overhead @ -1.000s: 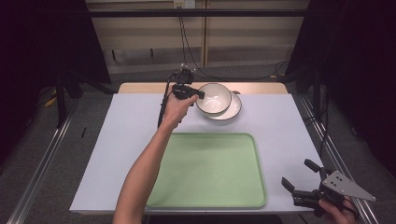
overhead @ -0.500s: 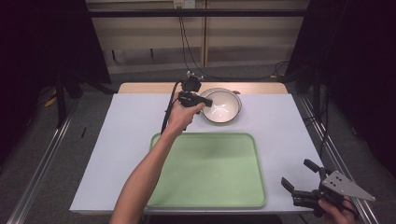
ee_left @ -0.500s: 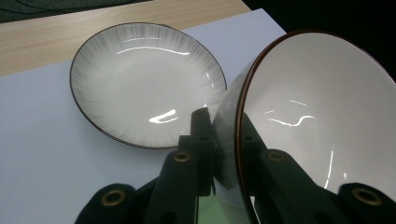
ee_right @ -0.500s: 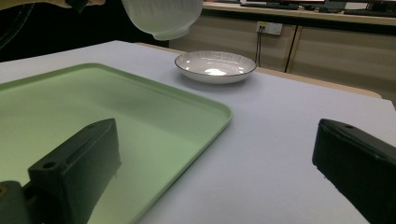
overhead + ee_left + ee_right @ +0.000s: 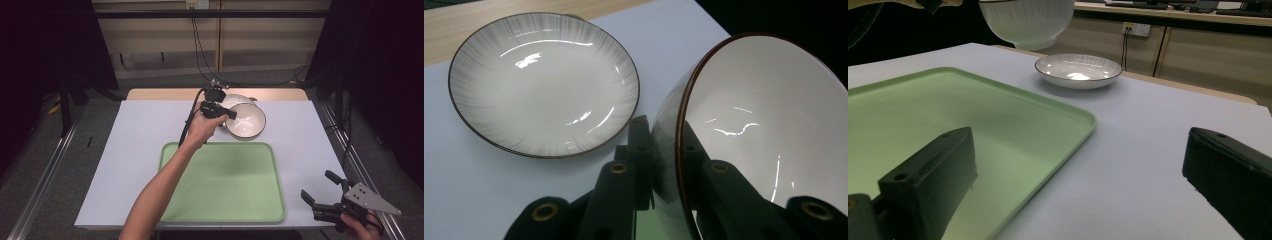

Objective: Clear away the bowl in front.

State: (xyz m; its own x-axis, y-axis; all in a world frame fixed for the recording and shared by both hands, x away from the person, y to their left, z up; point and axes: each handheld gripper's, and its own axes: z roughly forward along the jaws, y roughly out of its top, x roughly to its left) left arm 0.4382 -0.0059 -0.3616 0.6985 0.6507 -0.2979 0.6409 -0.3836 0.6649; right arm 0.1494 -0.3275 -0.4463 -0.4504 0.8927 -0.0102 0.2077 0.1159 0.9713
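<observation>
Two black handheld two-jaw grippers, a bare-armed person behind them.
Left gripper (image 5: 227, 113): brass-ringed screw holes behind its jaws, black cable trailing back. Right gripper (image 5: 320, 192): grey three-cornered plate (image 5: 371, 199) behind its blocky jaws.

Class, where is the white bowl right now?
High view: the white bowl is held off the table, rim clamped in the left tool, beyond the green tray.
</observation>
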